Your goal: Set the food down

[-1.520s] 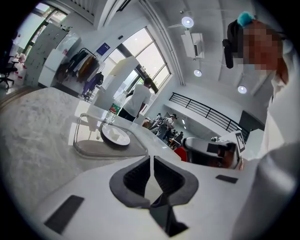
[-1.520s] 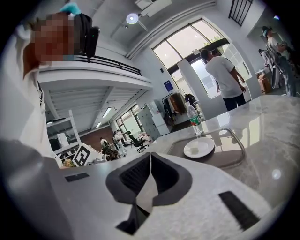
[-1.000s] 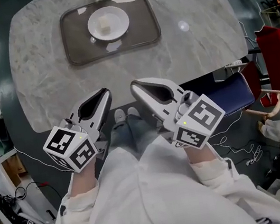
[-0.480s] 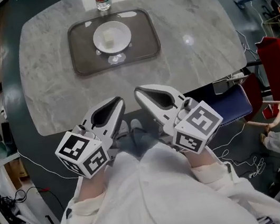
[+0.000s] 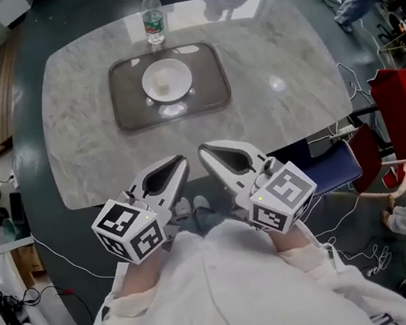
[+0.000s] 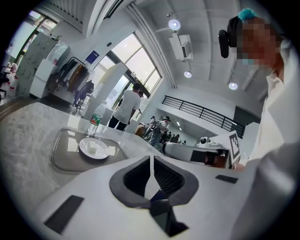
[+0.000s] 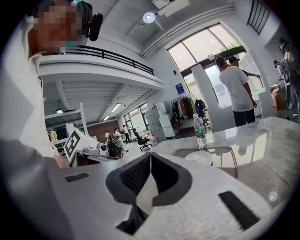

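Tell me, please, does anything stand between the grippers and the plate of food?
Nothing visible does. Only the table and the tray's near rim lie between the shut left gripper, right gripper and the plate; the bottle stands beyond it.

table (image 5: 89,131) 1 | tray (image 5: 128,110) 1 | plate (image 5: 154,81) 1 | food piece (image 6: 91,146) 1 | bottle (image 5: 152,17) 1 | grippers (image 5: 180,162) (image 5: 205,151) 2

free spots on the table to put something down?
Table is bare left and right of the tray, plus the near strip between tray and edge. Crowded at centre-back: plate on the tray, bottle just behind it.
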{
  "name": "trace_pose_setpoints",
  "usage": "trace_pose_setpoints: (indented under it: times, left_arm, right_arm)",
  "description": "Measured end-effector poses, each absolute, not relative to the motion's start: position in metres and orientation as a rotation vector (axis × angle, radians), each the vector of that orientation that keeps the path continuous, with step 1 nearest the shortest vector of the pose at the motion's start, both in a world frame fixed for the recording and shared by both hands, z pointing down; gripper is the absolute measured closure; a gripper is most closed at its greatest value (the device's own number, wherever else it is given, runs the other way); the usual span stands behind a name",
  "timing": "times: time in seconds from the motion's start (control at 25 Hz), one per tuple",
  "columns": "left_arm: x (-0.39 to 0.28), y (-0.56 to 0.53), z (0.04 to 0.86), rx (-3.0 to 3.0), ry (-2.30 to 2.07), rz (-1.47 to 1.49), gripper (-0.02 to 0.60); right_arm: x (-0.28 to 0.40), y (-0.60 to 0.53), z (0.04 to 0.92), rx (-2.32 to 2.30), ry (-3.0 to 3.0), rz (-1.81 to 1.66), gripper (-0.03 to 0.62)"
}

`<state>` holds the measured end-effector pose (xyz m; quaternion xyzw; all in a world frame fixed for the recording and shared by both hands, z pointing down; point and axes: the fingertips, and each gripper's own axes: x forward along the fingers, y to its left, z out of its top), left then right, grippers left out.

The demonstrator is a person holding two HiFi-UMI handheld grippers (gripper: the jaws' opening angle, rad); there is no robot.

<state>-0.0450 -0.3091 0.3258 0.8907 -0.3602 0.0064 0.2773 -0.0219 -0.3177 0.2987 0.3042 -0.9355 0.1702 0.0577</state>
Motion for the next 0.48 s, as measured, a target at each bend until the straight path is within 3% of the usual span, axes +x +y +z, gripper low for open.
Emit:
trace_pose_setpoints:
  times: [0.48]
  left_arm:
    - [-0.0471,-0.3018,0.3216,2.397,-0.959,-0.009,0.548]
  right_arm:
    - [-0.0203,-0.3105,0.2984,0.915,-2.816,0.47,0.589]
